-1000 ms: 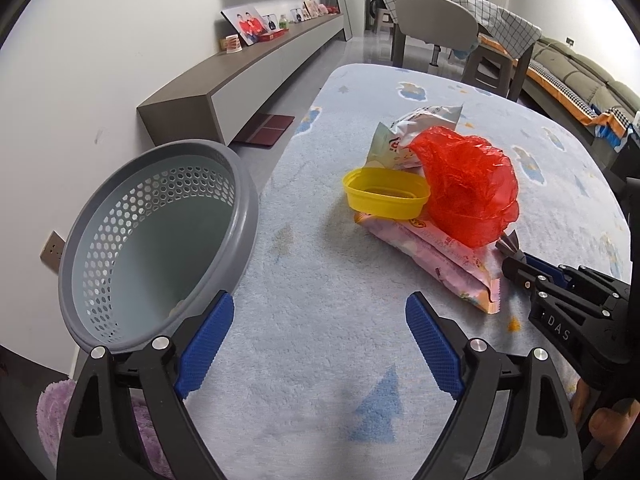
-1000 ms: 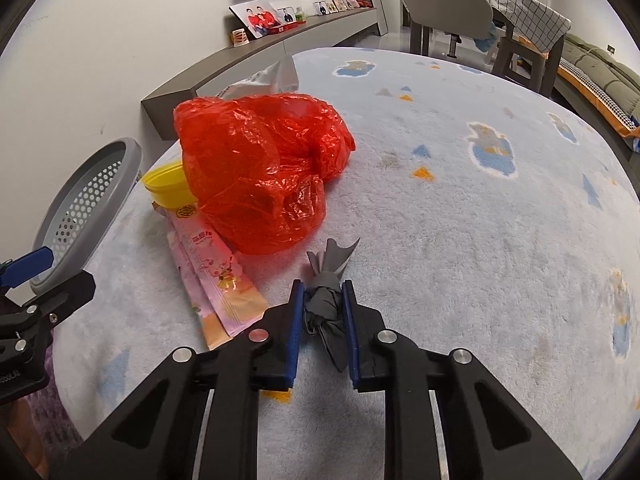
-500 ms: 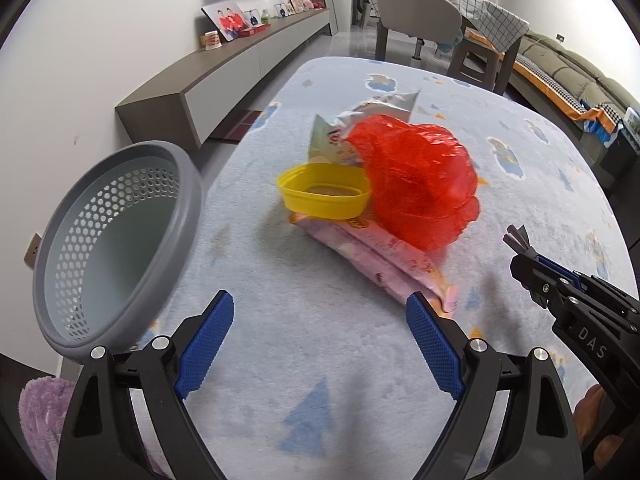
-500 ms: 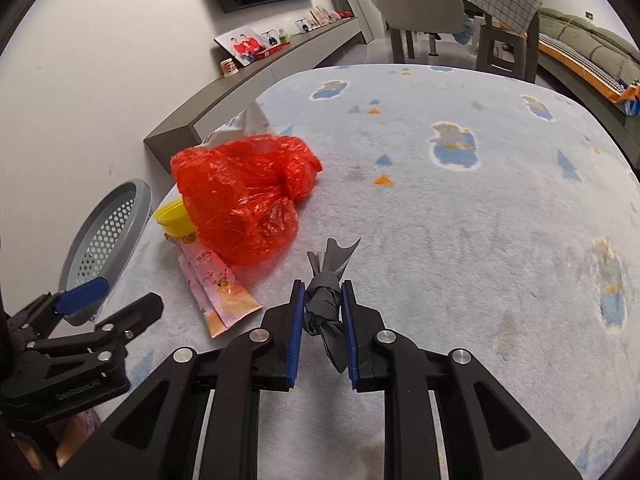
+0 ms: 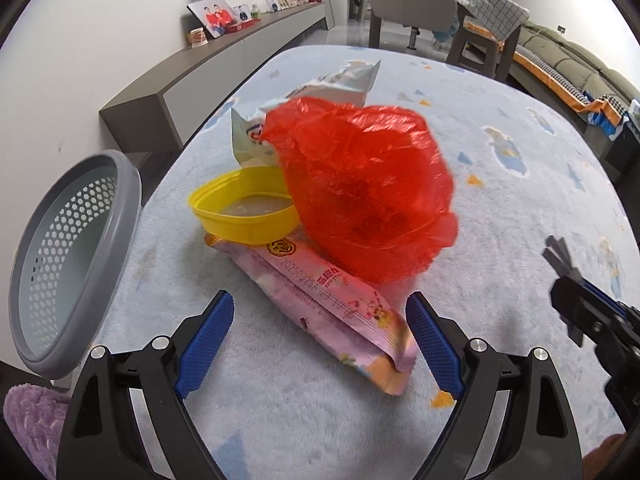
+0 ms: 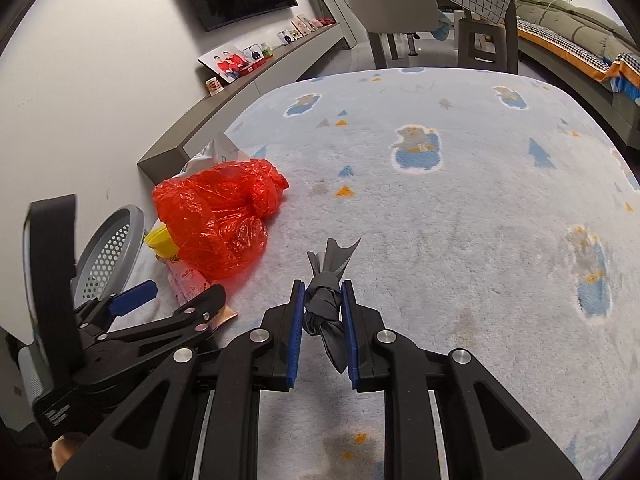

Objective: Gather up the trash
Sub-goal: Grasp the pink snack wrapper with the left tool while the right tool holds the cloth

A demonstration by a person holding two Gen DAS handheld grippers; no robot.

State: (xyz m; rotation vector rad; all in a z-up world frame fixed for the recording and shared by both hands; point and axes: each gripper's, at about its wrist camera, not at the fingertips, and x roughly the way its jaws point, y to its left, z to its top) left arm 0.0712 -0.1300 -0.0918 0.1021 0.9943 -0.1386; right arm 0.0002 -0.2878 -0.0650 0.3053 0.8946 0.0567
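Note:
A pile of trash lies on the pale blue rug: a crumpled red plastic bag, a yellow plastic bowl, a pink snack wrapper and a white packet behind. My left gripper is open, its blue pads on either side of the pink wrapper's near end. My right gripper is shut on a knotted grey wrapper and held above the rug, right of the pile. The red bag also shows in the right wrist view. A grey perforated bin stands at the left.
A low grey TV bench runs along the left wall. A chair and a table with a checked cloth stand beyond the rug. A sofa is at the far right. A purple fluffy item lies by the bin.
My left gripper has moved right and forward from the bin to the pile and now straddles the pink wrapper. My right gripper has lifted and drawn back, still holding the grey wrapper.

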